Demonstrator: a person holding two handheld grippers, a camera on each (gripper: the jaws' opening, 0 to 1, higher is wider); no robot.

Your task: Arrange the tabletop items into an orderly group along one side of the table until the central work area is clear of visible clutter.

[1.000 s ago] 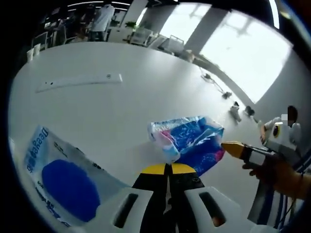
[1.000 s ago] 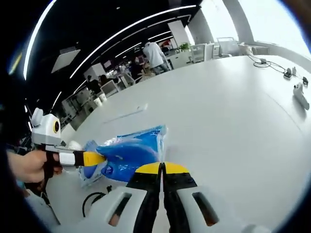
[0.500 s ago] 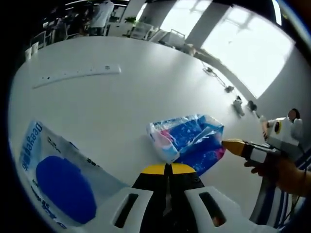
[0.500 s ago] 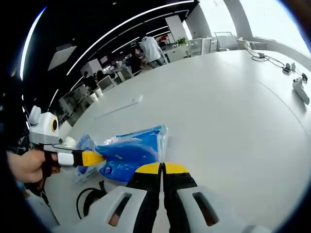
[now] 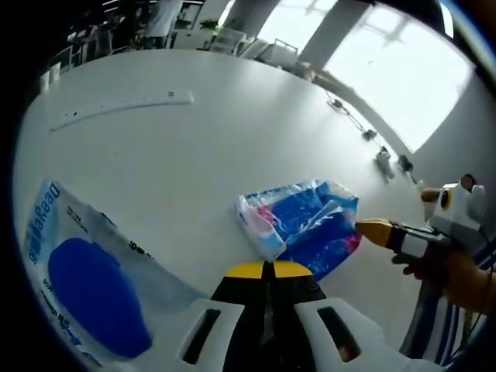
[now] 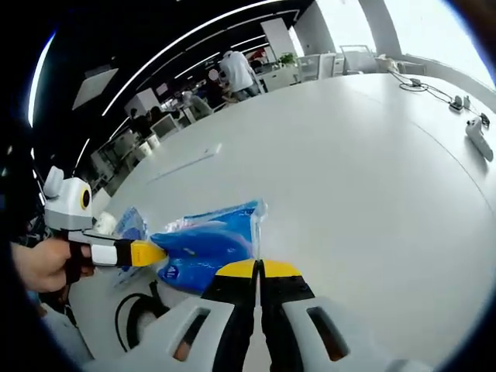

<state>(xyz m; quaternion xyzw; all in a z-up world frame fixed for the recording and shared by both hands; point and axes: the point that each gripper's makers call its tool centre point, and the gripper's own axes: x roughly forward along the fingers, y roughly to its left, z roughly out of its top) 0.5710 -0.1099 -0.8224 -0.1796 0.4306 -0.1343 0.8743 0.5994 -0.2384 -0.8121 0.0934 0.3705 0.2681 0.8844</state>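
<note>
left hand-held gripper [image 5: 269,269]: jaws together, crinkled blue plastic packet [image 5: 302,226] lying just ahead | right hand-held gripper [image 6: 260,268]: jaws together, gripping nothing | white surface [image 6: 364,178]

The flat white plastic bag with a big blue oval [image 5: 93,287] is running off the lower left edge of the left gripper view, its printed lettering too blurred to read. In the right gripper view, the left gripper [image 6: 159,253] is covering part of the crinkly blue plastic packet [image 6: 209,244], and a black cable loop [image 6: 128,322] is disappearing behind the right gripper [image 6: 259,269]. The people in the background [image 6: 236,74] are showing too small to make out.
</note>
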